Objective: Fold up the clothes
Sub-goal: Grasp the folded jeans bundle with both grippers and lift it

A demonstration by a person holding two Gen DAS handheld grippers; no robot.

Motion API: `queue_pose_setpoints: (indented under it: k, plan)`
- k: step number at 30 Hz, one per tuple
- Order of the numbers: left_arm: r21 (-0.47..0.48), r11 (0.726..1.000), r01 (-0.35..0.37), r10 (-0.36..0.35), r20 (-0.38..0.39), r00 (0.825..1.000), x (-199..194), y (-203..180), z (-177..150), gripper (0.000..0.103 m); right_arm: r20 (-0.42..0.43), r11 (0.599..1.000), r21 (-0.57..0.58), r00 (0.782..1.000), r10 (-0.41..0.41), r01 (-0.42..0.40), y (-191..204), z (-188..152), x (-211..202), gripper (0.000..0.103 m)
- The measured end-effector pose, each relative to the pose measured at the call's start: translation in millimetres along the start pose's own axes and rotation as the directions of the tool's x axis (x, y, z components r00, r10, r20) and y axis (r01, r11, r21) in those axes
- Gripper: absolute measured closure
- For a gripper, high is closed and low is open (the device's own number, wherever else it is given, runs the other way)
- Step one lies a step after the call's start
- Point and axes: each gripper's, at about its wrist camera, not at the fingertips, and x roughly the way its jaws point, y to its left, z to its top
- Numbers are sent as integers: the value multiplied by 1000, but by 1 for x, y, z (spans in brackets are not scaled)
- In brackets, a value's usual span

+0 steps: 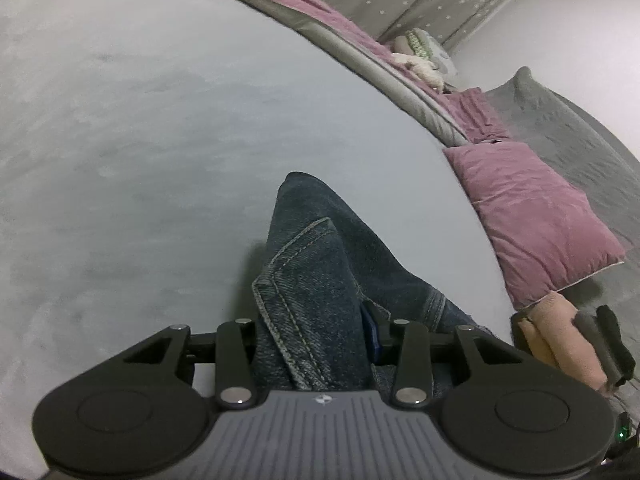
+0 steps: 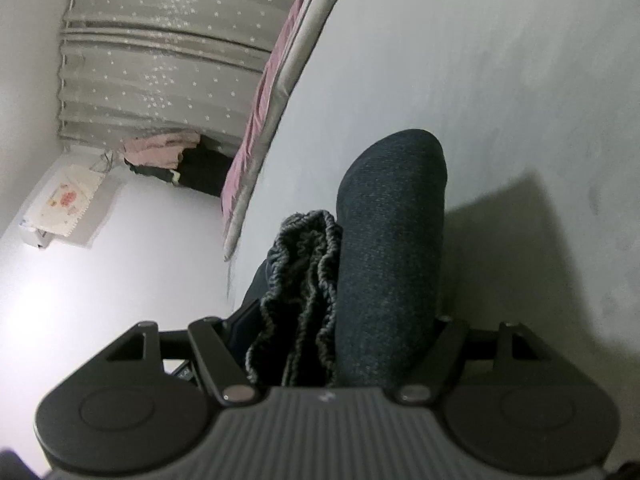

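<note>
Left tool (image 1: 316,332) clamped tight, cloth bunched between its fingers, pointed forward and low. Right tool (image 2: 336,332) likewise closed on gathered fabric. A hand (image 1: 560,336) at the left view's right edge, gripping a handle.

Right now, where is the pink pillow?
In the left wrist view, the pink pillow lies at the right, beside the pale sheet's edge, beyond the jeans.
</note>
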Motion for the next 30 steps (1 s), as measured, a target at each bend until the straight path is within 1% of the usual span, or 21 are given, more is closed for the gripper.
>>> queue_pose_setpoints:
  k: [8, 16, 23, 30]
  plan:
    - [41, 999, 20, -20, 3, 1000, -2, -49, -5, 65, 49, 999, 36, 998, 25, -27, 0, 19, -40, 32]
    - [76, 995, 59, -59, -6, 998, 5, -97, -3, 65, 114, 999, 34, 993, 31, -36, 4, 47, -83, 32]
    - [121, 986, 111, -109, -26, 994, 17, -146, 2, 65, 181, 1000, 21, 983, 14, -18, 16, 76, -123, 32]
    - [180, 970, 163, -157, -44, 987, 31, -206, 15, 65, 256, 999, 18, 966, 21, -26, 28, 111, -163, 32]
